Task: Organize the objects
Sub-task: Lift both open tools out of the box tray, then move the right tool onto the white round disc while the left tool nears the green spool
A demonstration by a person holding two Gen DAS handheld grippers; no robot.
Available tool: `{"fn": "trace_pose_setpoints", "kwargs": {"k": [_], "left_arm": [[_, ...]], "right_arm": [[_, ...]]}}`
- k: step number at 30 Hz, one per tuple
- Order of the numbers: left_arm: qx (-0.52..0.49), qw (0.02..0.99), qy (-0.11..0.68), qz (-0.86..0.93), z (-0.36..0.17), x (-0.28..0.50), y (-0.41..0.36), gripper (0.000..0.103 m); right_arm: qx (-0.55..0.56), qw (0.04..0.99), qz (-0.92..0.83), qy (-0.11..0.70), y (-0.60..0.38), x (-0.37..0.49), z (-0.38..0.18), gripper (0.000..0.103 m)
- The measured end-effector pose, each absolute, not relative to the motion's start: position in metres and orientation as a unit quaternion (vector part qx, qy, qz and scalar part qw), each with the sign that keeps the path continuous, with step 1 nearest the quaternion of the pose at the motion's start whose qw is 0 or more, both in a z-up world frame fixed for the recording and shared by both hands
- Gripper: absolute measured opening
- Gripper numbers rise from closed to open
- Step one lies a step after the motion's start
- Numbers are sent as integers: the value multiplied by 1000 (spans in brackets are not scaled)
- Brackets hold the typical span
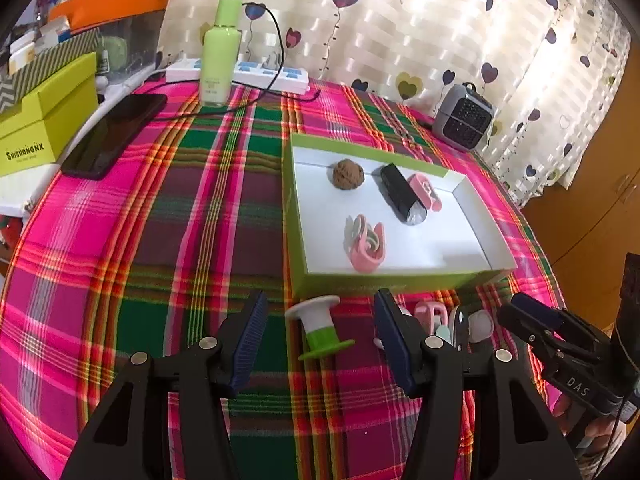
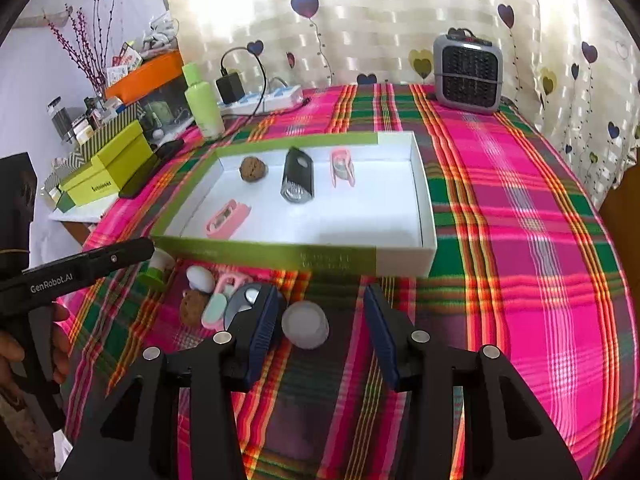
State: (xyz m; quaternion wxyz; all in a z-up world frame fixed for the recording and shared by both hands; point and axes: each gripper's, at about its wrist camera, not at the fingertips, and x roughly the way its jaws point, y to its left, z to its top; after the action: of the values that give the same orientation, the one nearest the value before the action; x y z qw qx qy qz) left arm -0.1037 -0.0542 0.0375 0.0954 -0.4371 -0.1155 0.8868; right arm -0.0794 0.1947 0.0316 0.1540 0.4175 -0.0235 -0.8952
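Two spread pairs of jaws, each with a loose thing lying between its tips

Our left gripper (image 1: 320,344) has its jaws wide apart and empty, and the white-and-green spool (image 1: 320,330) lies on its side just between and beyond them, its long axis running aslant from the white flange nearer the box to the green flange nearer us; our right gripper (image 2: 320,328) is likewise spread and holding nothing, with the white round puff (image 2: 305,325) close against its left finger. We judge each arm nearer its own piece. Between the two lies the small heap, a pink clip (image 2: 230,283) and a brown ball (image 2: 193,308) among it. Beyond, toward the worktop's far edge, the shallow green box (image 2: 280,255) already holds a walnut-like ball (image 2: 253,168), a black torch (image 2: 298,176) and two pink clips.
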Motion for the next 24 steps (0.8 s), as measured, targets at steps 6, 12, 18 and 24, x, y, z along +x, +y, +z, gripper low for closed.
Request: {"fn": "trace_pose_setpoints", "kwargs": {"k": [6,12,18,24], "left_arm": [[-444,95,-116,883,31,-102,-55,54],[-451,92,-117,880,26,-104,-57,54],[-458,93,-119,876,19,-107,-57,54],[-462,93,-121,874,17,-109,-59,54]], "right_arm": [[429,159,-889,-19,190,-77,21,46],[436,161,-885,-12,184,-79,13,46],[440,154,-885,-10,181,-82,7,46],[438,142,-888,4,181,-86,5,46]]}}
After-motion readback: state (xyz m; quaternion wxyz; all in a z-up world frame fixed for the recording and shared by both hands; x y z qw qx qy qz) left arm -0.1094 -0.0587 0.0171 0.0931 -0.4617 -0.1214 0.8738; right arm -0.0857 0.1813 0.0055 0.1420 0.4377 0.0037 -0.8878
